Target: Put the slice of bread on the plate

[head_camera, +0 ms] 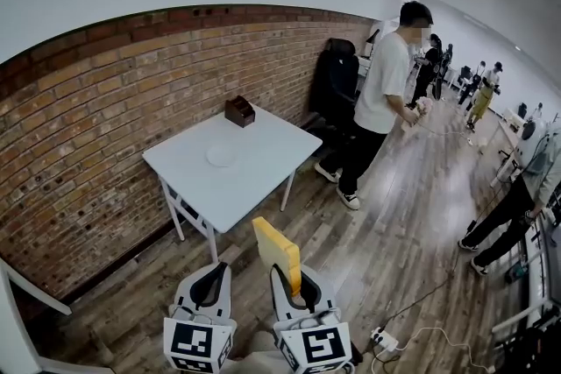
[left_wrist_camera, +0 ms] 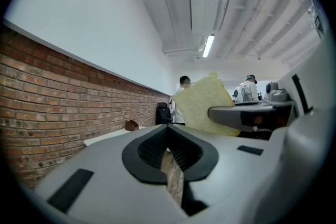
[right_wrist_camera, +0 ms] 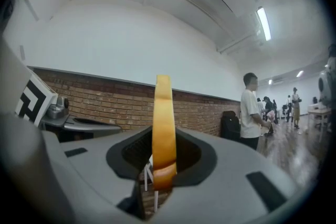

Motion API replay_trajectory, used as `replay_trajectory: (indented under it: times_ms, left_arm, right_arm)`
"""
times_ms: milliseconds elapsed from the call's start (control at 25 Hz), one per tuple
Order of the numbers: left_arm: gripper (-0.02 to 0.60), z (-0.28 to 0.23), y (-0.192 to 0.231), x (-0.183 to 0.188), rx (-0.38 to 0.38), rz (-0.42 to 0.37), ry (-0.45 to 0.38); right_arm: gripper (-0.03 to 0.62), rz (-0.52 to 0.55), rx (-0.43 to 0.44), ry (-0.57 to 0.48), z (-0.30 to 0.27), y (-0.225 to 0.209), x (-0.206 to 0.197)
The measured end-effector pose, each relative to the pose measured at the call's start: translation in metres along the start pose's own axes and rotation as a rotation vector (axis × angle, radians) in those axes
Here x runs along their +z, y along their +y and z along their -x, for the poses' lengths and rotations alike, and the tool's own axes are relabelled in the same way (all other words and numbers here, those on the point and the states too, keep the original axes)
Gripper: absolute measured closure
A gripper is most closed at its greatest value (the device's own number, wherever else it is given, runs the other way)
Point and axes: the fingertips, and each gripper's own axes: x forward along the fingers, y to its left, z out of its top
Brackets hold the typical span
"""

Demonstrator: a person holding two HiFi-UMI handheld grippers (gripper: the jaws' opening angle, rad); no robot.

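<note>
Slice of bread (head_camera: 279, 256): pale yellow face, darker golden crust along the edge. It stands upright and edge-on to me in the right gripper view, its lower edge down between the pads.

My right gripper (head_camera: 294, 283) is clamped on that lower edge and points level. The bread is over the wooden floor (head_camera: 386, 232), short of the near corner of the white table (head_camera: 263, 179).

My left gripper (head_camera: 209, 280) sits just beside the right one, also level. Its jaws are drawn together with nothing between them.

The plate (head_camera: 221, 155) lies near the table's middle, apart from every edge. A brown box (head_camera: 239, 110) sits at the far corner by the brick wall (head_camera: 79, 144). The near corner and the right-hand edge face bare floor. A person in a white shirt (head_camera: 381, 92) stands beyond the right corner, near a black chair (head_camera: 336, 83).
</note>
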Motion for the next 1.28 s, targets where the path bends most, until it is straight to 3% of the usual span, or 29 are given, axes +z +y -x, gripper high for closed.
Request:
replay_trajectory:
  times_ms: [680,1280]
  left_arm:
    - [0.572,-0.029,0.060,-0.014,0.065,0.016,0.020]
    - [0.572,-0.154,0.143,-0.013,0.140,0.028,0.058]
  right_arm:
    - [0.497,0.009,0.046,-0.002,-0.071,0.008,-0.007]
    - [0.499,0.015,0.083,0.056,-0.224,-0.047,-0.021]
